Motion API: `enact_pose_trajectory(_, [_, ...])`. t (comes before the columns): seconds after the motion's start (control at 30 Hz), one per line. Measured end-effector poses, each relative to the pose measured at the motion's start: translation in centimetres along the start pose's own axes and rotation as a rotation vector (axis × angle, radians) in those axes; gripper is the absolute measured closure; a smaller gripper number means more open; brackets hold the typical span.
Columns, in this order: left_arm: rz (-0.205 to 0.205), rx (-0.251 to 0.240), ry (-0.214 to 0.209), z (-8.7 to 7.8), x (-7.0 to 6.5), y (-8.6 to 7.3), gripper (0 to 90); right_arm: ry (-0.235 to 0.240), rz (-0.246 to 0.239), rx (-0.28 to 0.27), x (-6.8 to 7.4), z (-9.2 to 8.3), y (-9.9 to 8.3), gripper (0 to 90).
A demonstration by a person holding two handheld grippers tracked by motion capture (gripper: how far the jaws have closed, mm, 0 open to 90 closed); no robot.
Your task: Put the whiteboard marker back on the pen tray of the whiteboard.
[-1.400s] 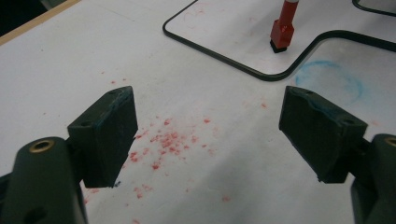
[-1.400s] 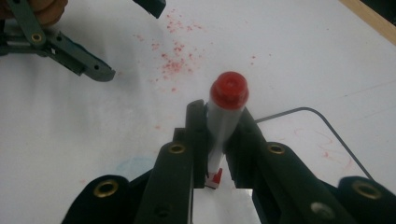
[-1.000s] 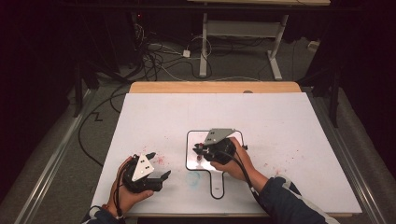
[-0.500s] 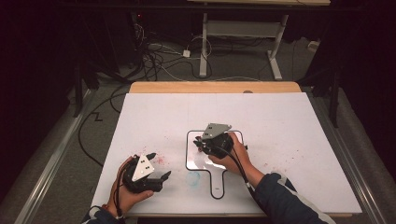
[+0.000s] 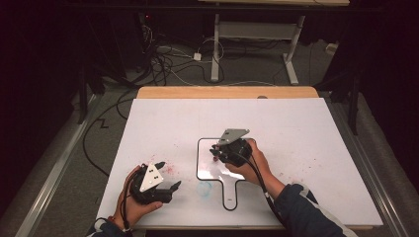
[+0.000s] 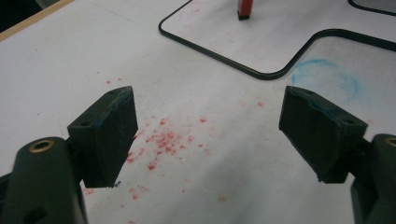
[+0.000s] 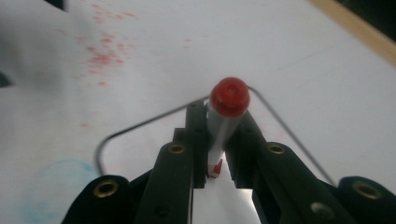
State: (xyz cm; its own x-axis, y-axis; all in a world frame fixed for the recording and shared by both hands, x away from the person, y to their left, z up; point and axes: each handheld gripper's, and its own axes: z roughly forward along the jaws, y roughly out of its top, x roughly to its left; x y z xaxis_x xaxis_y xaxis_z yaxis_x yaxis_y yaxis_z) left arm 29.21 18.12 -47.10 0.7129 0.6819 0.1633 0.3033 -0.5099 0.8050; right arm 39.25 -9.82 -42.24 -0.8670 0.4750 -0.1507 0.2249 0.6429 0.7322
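A: White board point(image 5: 296, 138) covers the table in the high view. On it the right gripper point(image 5: 217, 151) is clamped on a red marker point(image 5: 216, 158), and the marker stands just under its jaws, over the small whiteboard point(image 5: 207, 168) with the dark rim.

B: And the left gripper point(image 5: 165, 175)?

A: It is well apart from the marker, near the person's edge, with the jaws spread and nothing between them. Red specks point(image 5: 170, 169) lie just beside its tips, and a blue smudge point(image 5: 204, 188) is a little further, between this gripper and the handle of the small whiteboard.

B: What does the left gripper view give?

A: Both black pads point(image 6: 109, 133) stand wide apart, released, above the red specks point(image 6: 163, 140). Ahead of the jaws the rim of the small whiteboard point(image 6: 261, 74) curves, and the blue smudge point(image 6: 327, 77) is in front of the pad on the right of the picture. Far ahead the lower end of the marker point(image 6: 245, 8) touches the small whiteboard.

B: And the right gripper view?

A: There the jaws are closed on the marker point(image 7: 224, 116). Its red cap point(image 7: 229, 96) rises above the tips and points toward the camera, and the grey barrel goes down between the pads. The rim of the small whiteboard point(image 7: 140, 123) runs around the jaws, beyond them are red specks point(image 7: 100, 58), and the blue smudge point(image 7: 56, 179) is low on the left of the picture.
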Motion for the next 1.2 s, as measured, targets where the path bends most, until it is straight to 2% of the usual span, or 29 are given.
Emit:
enact_pose_trajectory(0.03, [-0.001, 0.001, 0.0, 0.0, 0.0, 0.0, 18.9, 0.034, 0.009, -0.001, 0.3, -0.1, 0.0, 81.1])
enact_pose_trajectory(0.07, [-0.001, 0.002, -0.001, 0.0, 0.0, 0.0, 18.9, 0.047, -0.002, 0.01, 0.7, -0.2, 0.1, 81.2])
enact_pose_trajectory(0.1, [0.0, 0.002, -0.001, 0.0, 0.0, 0.0, 18.9, 0.038, -0.024, 0.021, 0.9, -0.3, 0.2, 81.2])
enact_pose_trajectory(0.17, [0.002, 0.002, 0.0, 0.0, -0.1, 0.0, 18.9, 0.011, -0.037, 0.036, 0.8, -0.4, 0.3, 81.2])
enact_pose_trajectory(0.23, [0.002, 0.002, 0.001, 0.0, -0.1, 0.0, 18.9, -0.045, -0.038, 0.06, 0.3, -0.4, 0.2, 81.2])
enact_pose_trajectory(0.3, [-0.001, 0.001, 0.0, 0.0, 0.0, 0.0, 18.9, -0.054, -0.013, 0.05, -0.5, -0.3, 0.1, 81.1])
enact_pose_trajectory(0.43, [-0.004, 0.0, -0.002, 0.1, 0.0, 0.0, 18.9, -0.091, 0.003, 0.023, -1.8, 0.6, 0.3, 81.2])
enact_pose_trajectory(0.5, [-0.002, 0.001, -0.004, 0.1, 0.0, 0.0, 18.9, -0.09, 0.023, 0.008, -2.5, 1.3, 0.6, 81.2])
enact_pose_trajectory(0.57, [-0.003, 0.0, -0.004, 0.1, 0.0, 0.0, 18.9, -0.124, 0.018, 0.004, -3.0, 2.1, 1.0, 81.2])
enact_pose_trajectory(0.6, [0.0, 0.003, -0.005, 0.1, 0.0, 0.0, 18.9, -0.126, 0.018, -0.003, -3.3, 2.5, 1.2, 81.2])
enact_pose_trajectory(0.73, [-0.002, -0.002, -0.009, 0.1, 0.0, 0.0, 18.8, -0.182, 0.051, -0.005, -4.9, 3.7, 1.8, 81.2])
enact_pose_trajectory(0.8, [-0.003, -0.004, -0.01, 0.1, 0.1, 0.0, 18.9, -0.172, 0.085, -0.013, -5.5, 4.0, 2.0, 81.2])
enact_pose_trajectory(0.87, [-0.004, -0.005, -0.013, 0.1, 0.1, 0.0, 18.9, -0.169, 0.091, -0.007, -5.4, 4.2, 2.3, 81.1])
enact_pose_trajectory(0.9, [-0.004, -0.005, -0.014, 0.1, 0.1, 0.0, 18.9, -0.16, 0.075, -0.004, -5.2, 4.4, 2.4, 81.2])
enact_pose_trajectory(0.93, [-0.003, -0.006, -0.015, 0.1, 0.1, 0.0, 18.9, -0.143, 0.069, -0.006, -5.0, 4.4, 2.5, 81.1])
enact_pose_trajectory(0.97, [-0.004, -0.008, -0.016, 0.1, 0.1, 0.0, 18.9, -0.104, 0.073, -0.011, -4.5, 4.5, 2.7, 81.1])
enact_pose_trajectory(1.07, [-0.001, -0.005, -0.017, 0.1, 0.0, 0.0, 18.9, -0.056, 0.06, -0.012, -3.6, 4.6, 3.1, 81.2])
enact_pose_trajectory(1.13, [-0.005, -0.008, -0.016, 0.1, 0.0, 0.0, 18.9, -0.058, 0.058, -0.008, -3.6, 4.6, 3.1, 81.2])
enact_pose_trajectory(1.2, [-0.003, -0.007, -0.015, 0.1, 0.0, 0.0, 18.9, -0.09, 0.064, 0.009, -3.9, 4.4, 3.0, 81.2])
